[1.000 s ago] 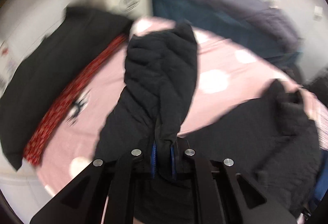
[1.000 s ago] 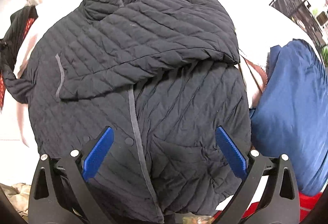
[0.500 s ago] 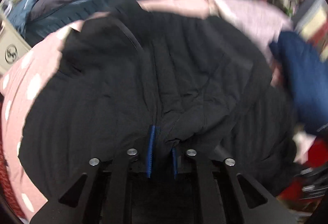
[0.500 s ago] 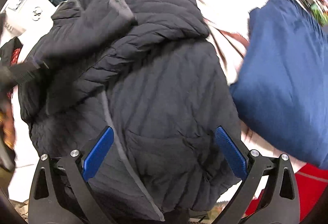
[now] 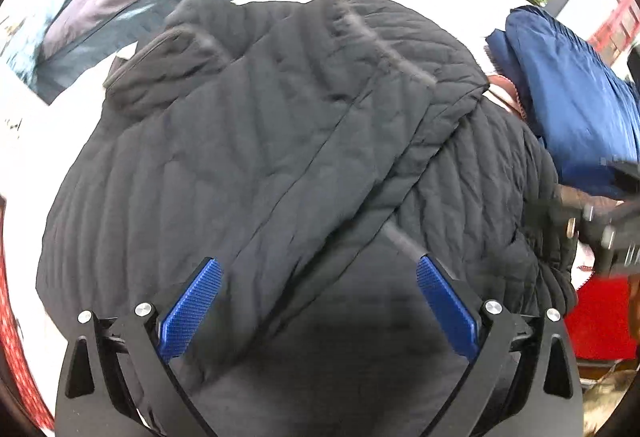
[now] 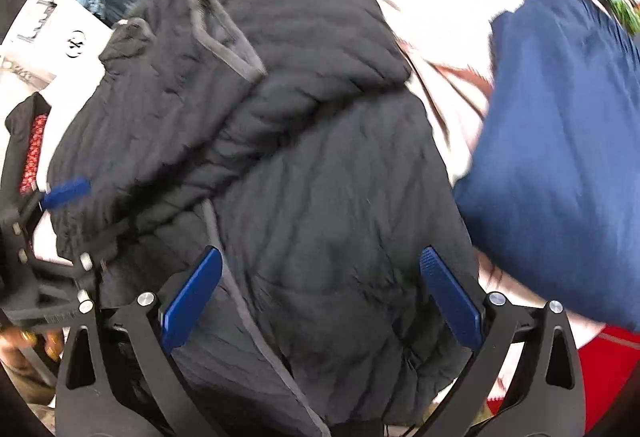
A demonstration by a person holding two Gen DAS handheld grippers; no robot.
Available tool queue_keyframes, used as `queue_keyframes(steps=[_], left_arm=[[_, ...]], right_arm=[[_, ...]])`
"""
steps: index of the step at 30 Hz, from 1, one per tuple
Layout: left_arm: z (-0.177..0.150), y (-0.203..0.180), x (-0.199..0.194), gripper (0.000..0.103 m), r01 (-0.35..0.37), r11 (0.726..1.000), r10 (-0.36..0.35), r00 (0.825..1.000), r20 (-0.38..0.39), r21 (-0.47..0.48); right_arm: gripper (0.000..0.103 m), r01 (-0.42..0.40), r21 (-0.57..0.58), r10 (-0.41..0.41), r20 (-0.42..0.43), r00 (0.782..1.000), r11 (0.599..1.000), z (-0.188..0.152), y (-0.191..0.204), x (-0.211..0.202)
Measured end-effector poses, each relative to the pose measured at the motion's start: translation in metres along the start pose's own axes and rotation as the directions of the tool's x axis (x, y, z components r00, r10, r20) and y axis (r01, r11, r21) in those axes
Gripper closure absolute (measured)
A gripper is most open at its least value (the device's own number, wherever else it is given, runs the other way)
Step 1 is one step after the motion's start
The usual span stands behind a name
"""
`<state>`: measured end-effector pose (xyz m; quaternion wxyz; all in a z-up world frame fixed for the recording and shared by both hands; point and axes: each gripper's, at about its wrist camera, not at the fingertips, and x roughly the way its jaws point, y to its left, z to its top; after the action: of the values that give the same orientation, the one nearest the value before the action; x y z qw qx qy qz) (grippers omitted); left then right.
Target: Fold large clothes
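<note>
Left tool (image 5: pixel 318 301) released, right tool (image 6: pixel 320 295) released; one black quilted jacket (image 5: pixel 280 157), one blue garment (image 6: pixel 560 157).

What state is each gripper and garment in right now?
left gripper: open, holding nothing, above the jacket.
right gripper: open, holding nothing.
black quilted jacket: lying flat, both sleeves folded across its front.
blue garment: bunched up beside the jacket.

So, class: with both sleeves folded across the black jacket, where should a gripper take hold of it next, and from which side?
Probably the hem of the jacket, approached from the near side. The sleeves lie crossed over the body and the collar points away, so the hem is the free edge beneath the open left gripper and right gripper.
</note>
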<state>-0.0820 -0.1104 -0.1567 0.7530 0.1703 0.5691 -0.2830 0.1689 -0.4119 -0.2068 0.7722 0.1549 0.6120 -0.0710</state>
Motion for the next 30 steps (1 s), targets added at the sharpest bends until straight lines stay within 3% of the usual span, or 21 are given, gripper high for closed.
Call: queue_keyframes(steps=[6, 11, 15, 18, 21, 24, 27, 30], left_arm=[[-0.051, 0.055, -0.013, 0.007, -0.035, 0.981, 0.03, 0.999, -0.031, -0.189], [-0.073, 0.12, -0.053, 0.007, -0.072, 0.922, 0.1, 0.994, 0.054, -0.381], [-0.071, 0.162, -0.073, 0.007, -0.057, 0.852, 0.143, 0.982, 0.126, -0.52], [-0.054, 0.179, -0.067, 0.007, -0.042, 0.847, 0.132, 0.982, 0.133, -0.53], [-0.041, 0.185, -0.037, 0.007, -0.098, 0.862, 0.151, 0.986, 0.067, -0.498], [-0.052, 0.2, 0.01, 0.005, -0.186, 0.835, 0.14, 0.982, -0.127, -0.519], [-0.068, 0.212, 0.034, 0.005, -0.126, 0.807, 0.048, 0.988, -0.149, -0.577], [-0.067, 0.211, 0.037, 0.005, -0.136, 0.829, 0.064, 0.987, -0.15, -0.543]], right_arm=[[0.005, -0.033, -0.12, 0.037, 0.034, 0.999, 0.992, 0.027, 0.035, -0.004], [0.005, -0.059, -0.255, 0.079, 0.069, 0.994, 0.965, 0.052, 0.085, -0.006], [0.005, -0.047, -0.373, 0.087, 0.09, 0.992, 0.926, 0.071, 0.131, 0.001], [0.005, -0.041, -0.444, 0.081, 0.071, 0.994, 0.895, 0.079, 0.161, 0.017], [0.005, -0.041, -0.482, 0.059, 0.022, 0.998, 0.875, 0.079, 0.185, 0.043], [0.005, 0.0, -0.515, -0.056, -0.092, 0.994, 0.857, 0.071, 0.197, 0.091], [0.005, 0.044, -0.566, -0.143, -0.131, 0.981, 0.823, 0.059, 0.202, 0.129], [0.004, 0.068, -0.556, -0.169, -0.132, 0.977, 0.828, 0.061, 0.206, 0.138]])
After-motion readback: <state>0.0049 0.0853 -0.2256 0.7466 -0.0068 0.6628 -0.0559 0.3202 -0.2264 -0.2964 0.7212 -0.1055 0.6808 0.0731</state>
